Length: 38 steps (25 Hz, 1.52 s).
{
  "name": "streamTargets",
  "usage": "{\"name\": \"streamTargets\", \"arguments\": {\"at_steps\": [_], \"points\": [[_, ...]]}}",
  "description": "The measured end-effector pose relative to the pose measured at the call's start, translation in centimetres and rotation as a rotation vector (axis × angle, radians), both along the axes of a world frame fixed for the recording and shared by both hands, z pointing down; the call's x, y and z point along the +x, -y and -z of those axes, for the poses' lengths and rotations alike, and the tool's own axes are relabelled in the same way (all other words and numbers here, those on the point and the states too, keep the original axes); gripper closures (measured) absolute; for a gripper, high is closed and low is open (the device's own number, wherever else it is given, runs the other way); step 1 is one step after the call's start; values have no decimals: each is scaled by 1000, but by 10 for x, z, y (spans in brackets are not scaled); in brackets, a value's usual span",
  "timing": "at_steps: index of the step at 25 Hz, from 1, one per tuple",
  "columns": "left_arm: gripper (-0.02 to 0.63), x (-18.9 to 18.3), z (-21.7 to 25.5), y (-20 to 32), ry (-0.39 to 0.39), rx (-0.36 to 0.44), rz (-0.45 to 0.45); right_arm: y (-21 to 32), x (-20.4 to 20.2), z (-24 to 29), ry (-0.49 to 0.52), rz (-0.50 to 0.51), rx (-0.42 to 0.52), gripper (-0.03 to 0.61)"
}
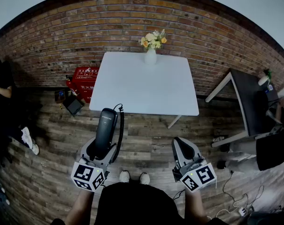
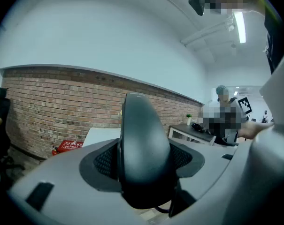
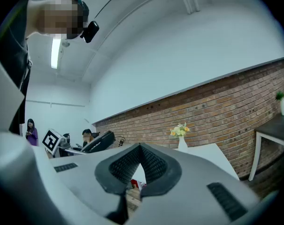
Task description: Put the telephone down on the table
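Note:
A black telephone handset (image 1: 105, 129) stands upright between the jaws of my left gripper (image 1: 103, 146), which is shut on its lower half. Its coiled cord (image 1: 120, 134) hangs down its right side. From the left gripper view the handset (image 2: 142, 139) fills the gap between the pads and hides most of what lies ahead. Held above the wooden floor, it is short of the white table (image 1: 146, 86). My right gripper (image 1: 183, 149) is beside it at the same height, shut with nothing in it; its fingertips (image 3: 141, 147) meet.
A white vase of flowers (image 1: 151, 54) stands at the table's far edge by the brick wall. A red box (image 1: 84, 78) and dark items sit on the floor left of the table. A dark desk (image 1: 252, 102) stands at right; people are seated on both sides.

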<state>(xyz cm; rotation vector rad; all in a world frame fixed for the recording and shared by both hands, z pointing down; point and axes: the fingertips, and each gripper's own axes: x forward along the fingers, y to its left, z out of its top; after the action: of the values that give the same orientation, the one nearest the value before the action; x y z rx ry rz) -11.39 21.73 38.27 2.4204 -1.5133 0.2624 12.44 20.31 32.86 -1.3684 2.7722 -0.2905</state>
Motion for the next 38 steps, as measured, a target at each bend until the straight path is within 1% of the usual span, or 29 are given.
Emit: {"name": "streamTargets", "arguments": {"at_steps": [10,17,23,29,34,38], "points": [[321,-15,1,3,-19,2,-13,-3,-14,1,-23,-21,-6,557],[321,-28,-4,9,-26,-5,-33,-2,-30,-8,-6,-35,-28,555],[321,-40,-9,14,-27,-7,-69,-1,-56,-24,-39,-33,-49,554],[321,-54,-15,15,-30,-11,-94,-6,-81,-30,-33,-36,-64,554],[321,-60,-22,12,-30,-22,-113,-12,-84,-34,-35,-65,-78,554],[321,-65,-29,18,-33,-35,-114,-9,-82,-48,-57,-96,-124,554]]}}
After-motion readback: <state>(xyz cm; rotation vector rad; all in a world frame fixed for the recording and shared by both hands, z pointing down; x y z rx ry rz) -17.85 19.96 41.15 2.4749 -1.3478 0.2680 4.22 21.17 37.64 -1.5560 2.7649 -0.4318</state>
